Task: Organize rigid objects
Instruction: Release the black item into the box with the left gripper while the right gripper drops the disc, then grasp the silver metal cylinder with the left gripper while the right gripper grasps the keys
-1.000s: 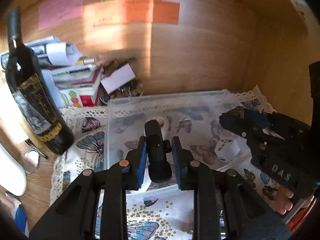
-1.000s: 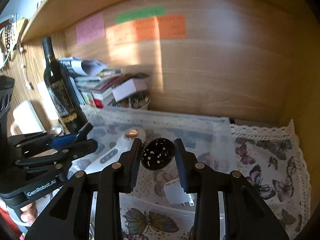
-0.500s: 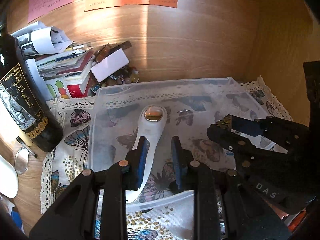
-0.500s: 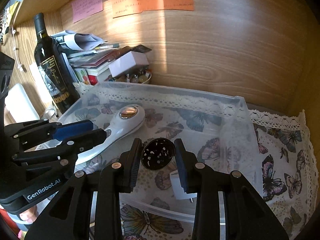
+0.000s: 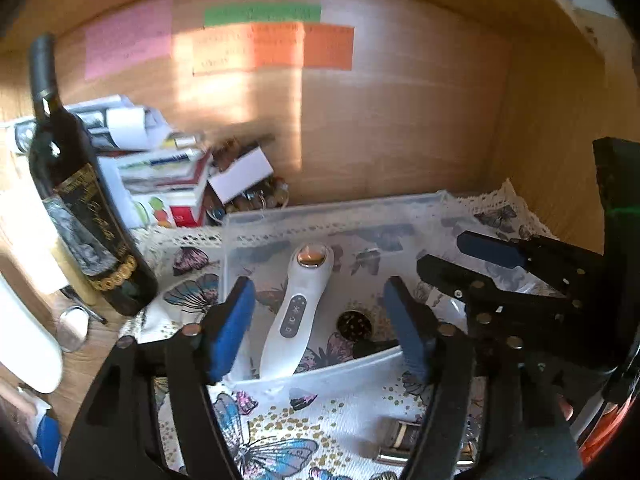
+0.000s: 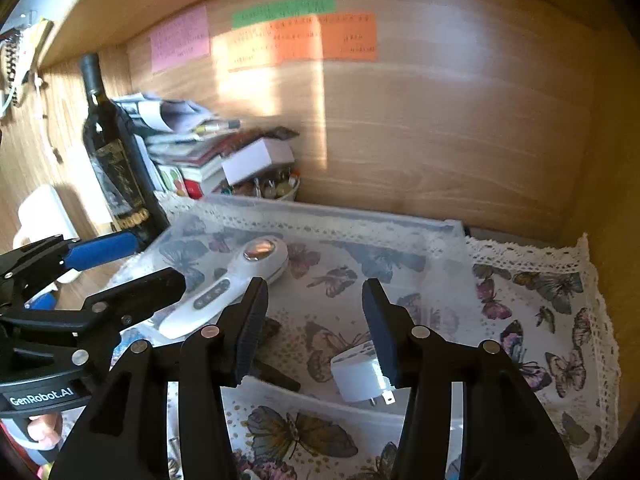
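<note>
A clear plastic bin (image 5: 400,206) (image 6: 336,216) sits on a butterfly-print cloth. Inside lie a white handheld device (image 5: 294,312) (image 6: 224,284), a small round dark grinder (image 5: 354,324) and a white plug adapter (image 6: 362,376). A dark object (image 6: 268,368) lies in the bin behind my right gripper's left finger. My left gripper (image 5: 320,320) is open and empty above the bin's near edge. My right gripper (image 6: 316,328) is open and empty over the bin, with the plug adapter by its right finger.
A dark wine bottle (image 5: 80,200) (image 6: 116,172) stands left of the bin. Stacked books and papers (image 5: 160,176) and a small white box (image 5: 240,174) sit at the back left. A small metal case (image 5: 404,440) lies on the cloth in front. Wooden walls close the back and right.
Both grippers opened and pulled back. The left let go of a dark cylinder, the right let go of the round grinder; the grinder now lies in the bin.
</note>
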